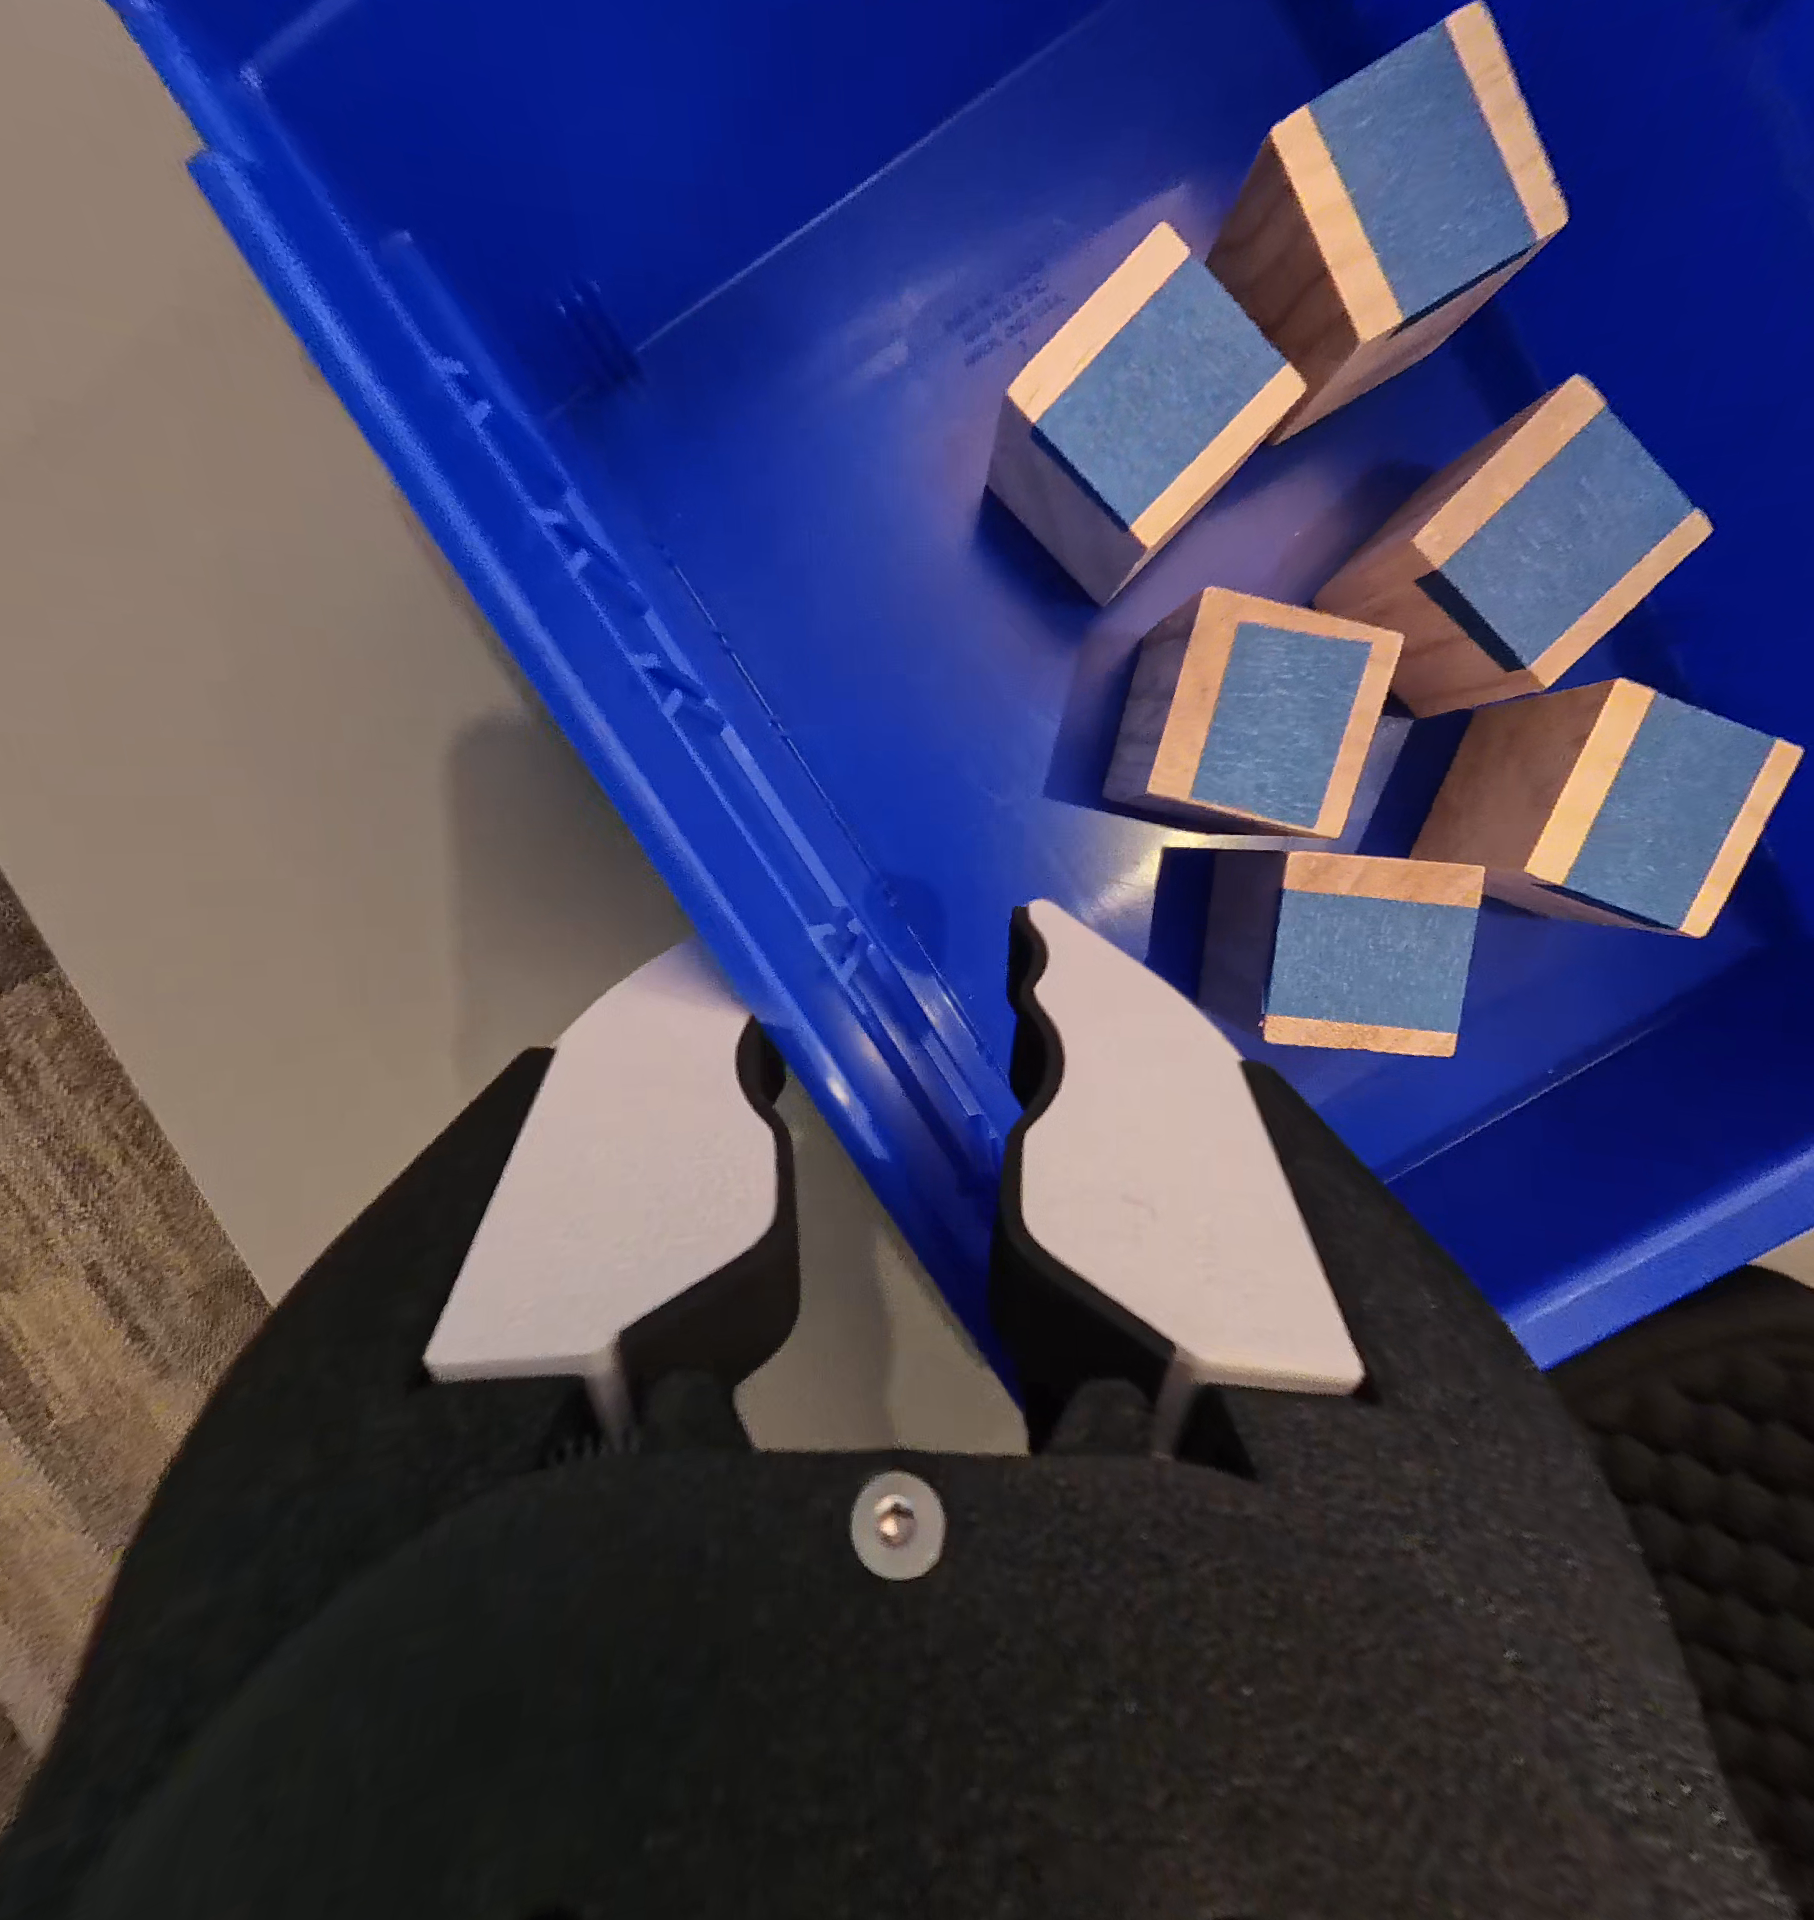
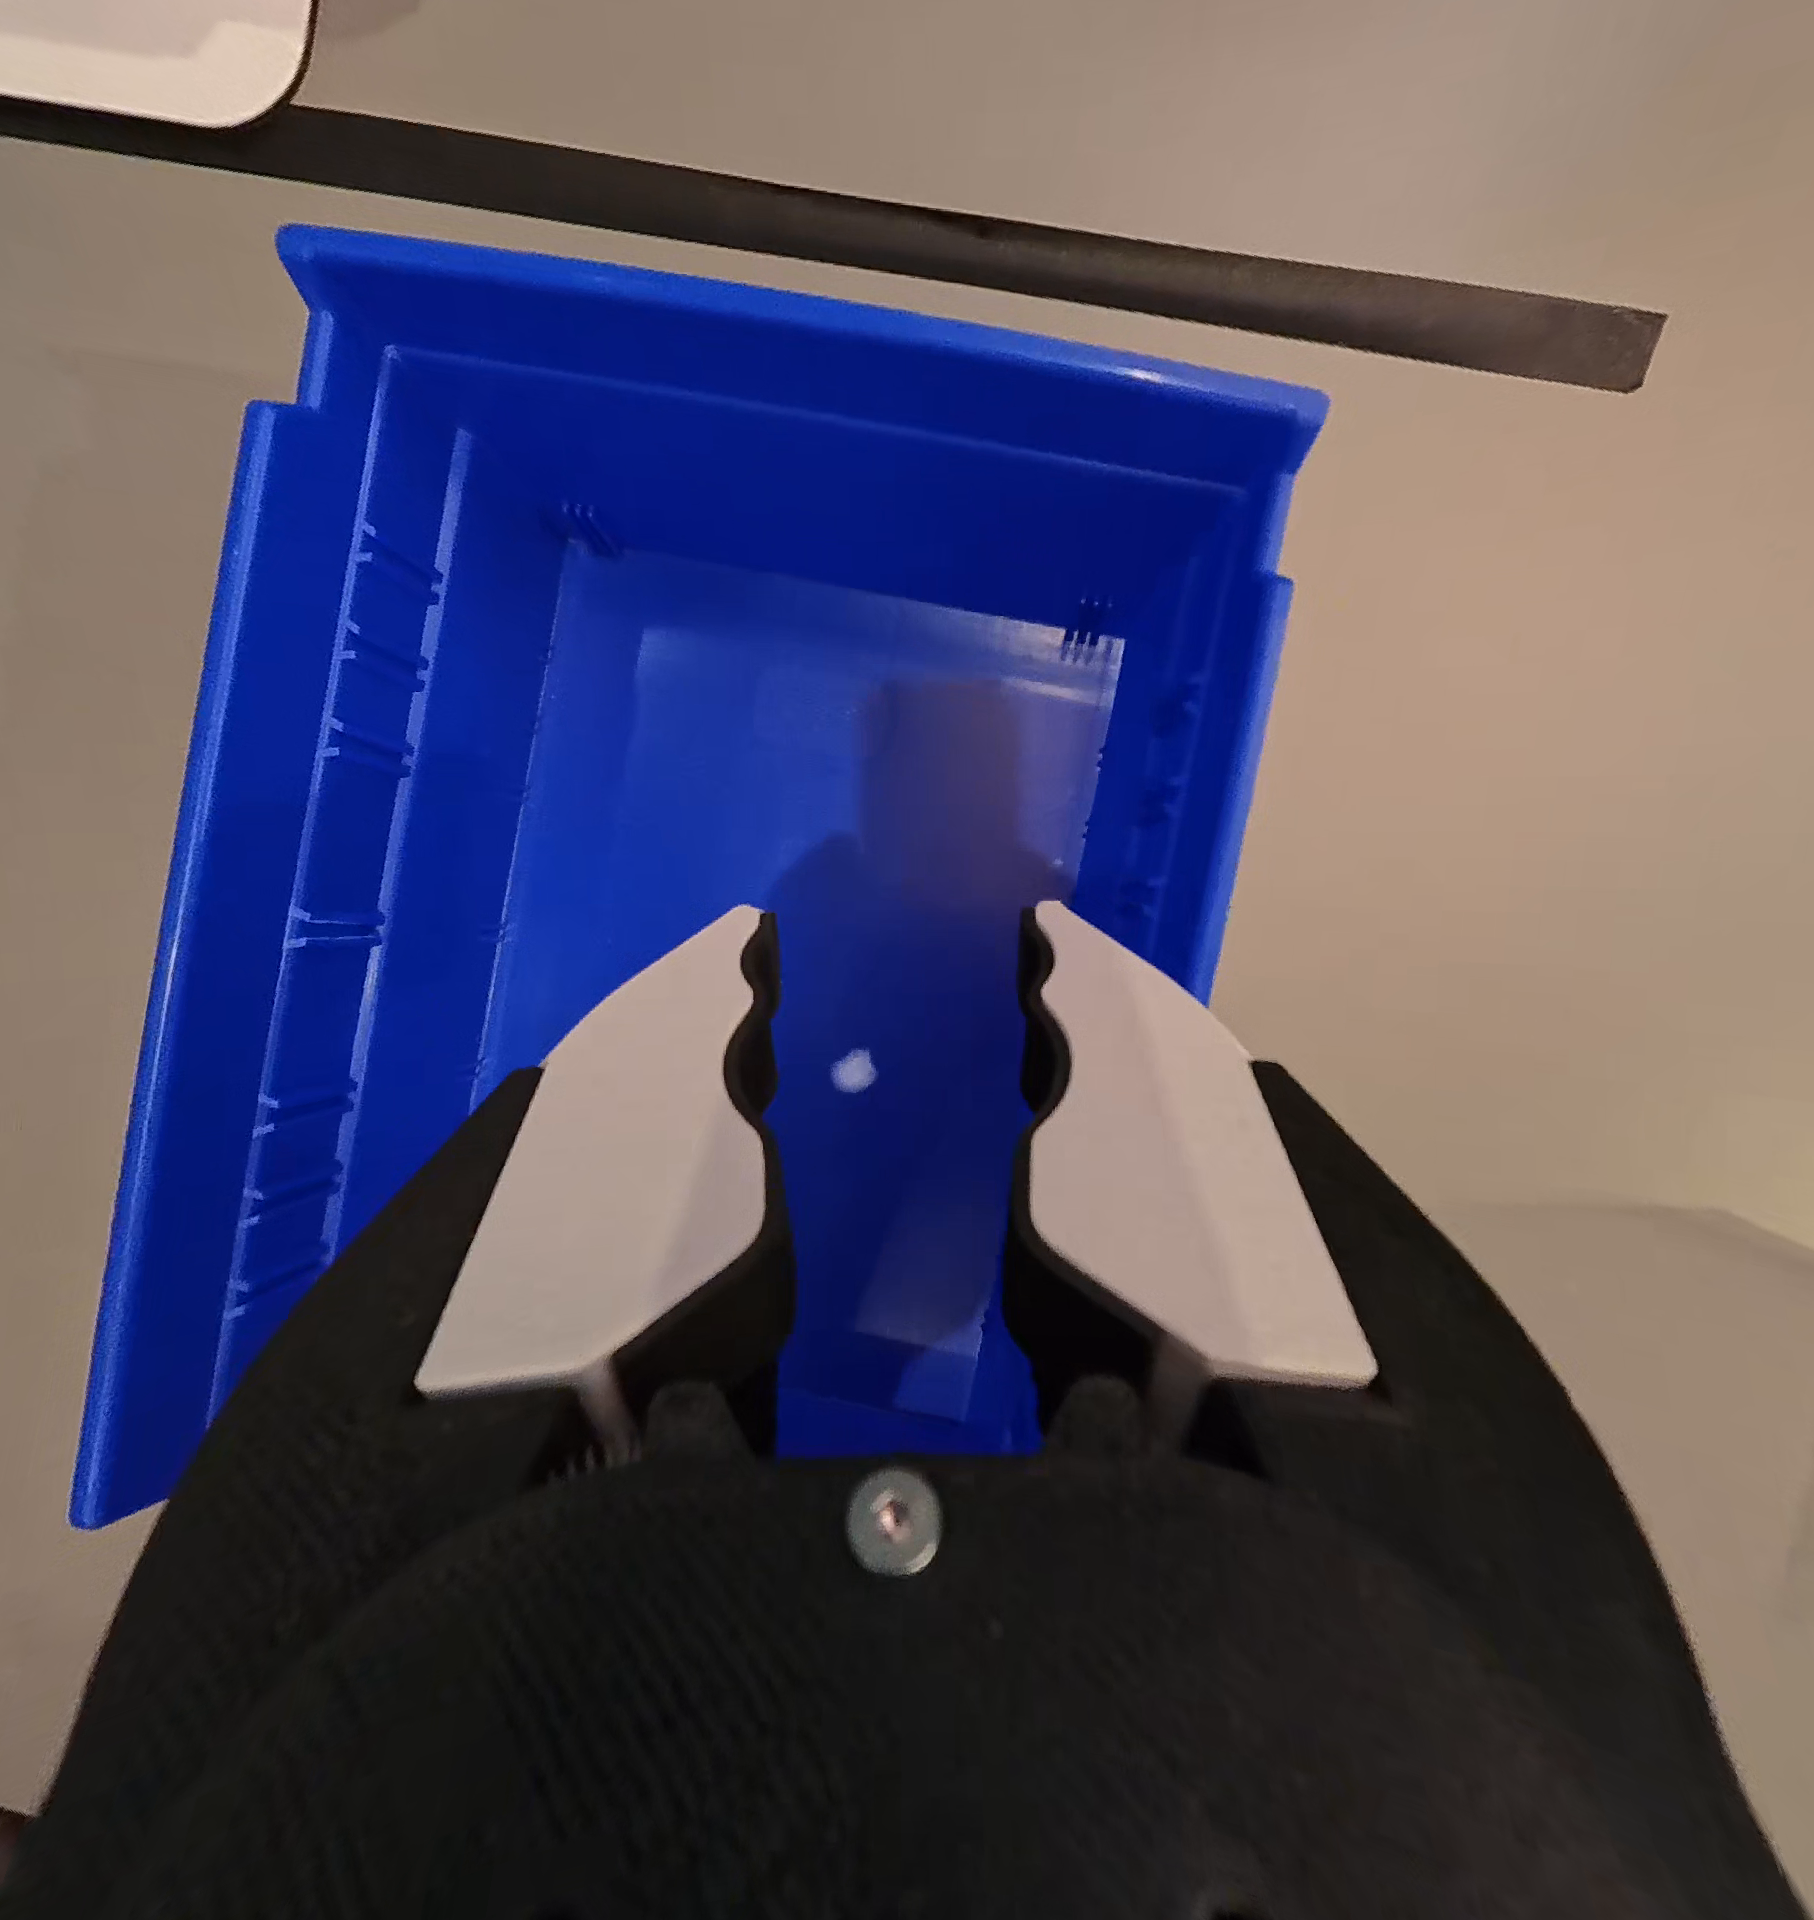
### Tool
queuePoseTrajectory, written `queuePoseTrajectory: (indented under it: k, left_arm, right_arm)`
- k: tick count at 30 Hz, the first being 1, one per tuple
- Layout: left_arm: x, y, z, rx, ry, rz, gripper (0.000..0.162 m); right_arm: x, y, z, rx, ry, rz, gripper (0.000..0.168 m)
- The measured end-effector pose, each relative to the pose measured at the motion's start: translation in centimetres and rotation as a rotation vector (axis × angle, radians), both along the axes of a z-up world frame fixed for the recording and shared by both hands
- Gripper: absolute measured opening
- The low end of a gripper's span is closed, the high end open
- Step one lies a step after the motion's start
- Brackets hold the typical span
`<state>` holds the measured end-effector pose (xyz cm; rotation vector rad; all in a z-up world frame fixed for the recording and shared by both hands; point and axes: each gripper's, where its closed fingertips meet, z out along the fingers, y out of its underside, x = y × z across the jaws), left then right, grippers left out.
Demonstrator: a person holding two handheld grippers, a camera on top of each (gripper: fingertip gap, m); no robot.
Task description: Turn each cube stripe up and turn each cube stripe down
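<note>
1. Jaws: left gripper has its jaws apart, nothing between them but the blue bin's side wall passing under the gap. Right gripper likewise has its jaws apart and empty, hovering over a second bin.
2. Cubes: six small wooden cubes w/ a blue tape stripe sit clustered in the upper right of the left wrist view, on the floor of a blue plastic storage bin. All six show the stripe face up. Some touch or nearly touch neighbours; nearest cube is just beside the left gripper's right fingertip.
3. Other blue plastic bin, centre of the right wrist view, looks empty inside.
4. Handling, judged: solid wood, so stiff, light, not fragile. Bare wood sides should grip well; taped face prob. slicker.
5. Where to grab: across two opposite bare side faces, mid-height, leaving stripe face free so the cube can be rolled over.
6. Risk: tight cluster, so fingers may nudge neighbours; start w/ the outer, nearest cube.
</note>
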<state>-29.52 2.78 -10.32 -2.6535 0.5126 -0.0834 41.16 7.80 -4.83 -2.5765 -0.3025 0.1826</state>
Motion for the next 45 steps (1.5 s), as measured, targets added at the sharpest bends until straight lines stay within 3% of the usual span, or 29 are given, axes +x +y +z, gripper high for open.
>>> queuePoseTrajectory:
  k: [1,6,7,9,12,17,23,30,45]
  left_arm:
    - [-0.1,0.4,0.4,0.040,-0.011,0.009,0.045]
    - [0.7,2.6,7.2,0.378,-0.169,0.010,0.055]
    - [1.5,3.0,9.0,0.446,-0.212,-0.023,0.062]
    - [3.6,3.2,11.7,0.544,-0.250,-0.145,0.059]
    - [5.8,3.9,12.6,0.580,-0.145,-0.285,0.059]
    - [9.0,5.0,8.6,0.386,0.076,-0.540,0.058]
    - [9.1,6.2,2.6,0.152,0.386,-0.769,0.056]
    - [8.2,6.7,-1.4,-0.144,0.376,-0.723,0.055]
    - [7.8,6.6,-4.1,-0.262,0.315,-0.673,0.046]
  right_arm:
    - [0.1,-0.1,0.0,-0.002,0.001,-0.005,0.047]
    - [0.9,-0.1,0.2,0.011,0.005,-0.030,0.047]
    - [1.0,-0.1,0.3,0.014,0.007,-0.033,0.047]
    - [1.2,0.0,0.4,0.018,0.008,-0.039,0.047]
    - [1.0,0.0,0.2,0.015,0.008,-0.033,0.047]
    - [0.8,-0.1,-0.1,0.000,-0.004,-0.019,0.047]
    - [0.9,-0.2,-0.1,-0.003,-0.008,-0.018,0.047]
    - [1.1,-0.3,-0.4,-0.019,-0.017,-0.015,0.047]
    - [0.6,-0.2,-1.4,-0.063,-0.048,0.010,0.047]
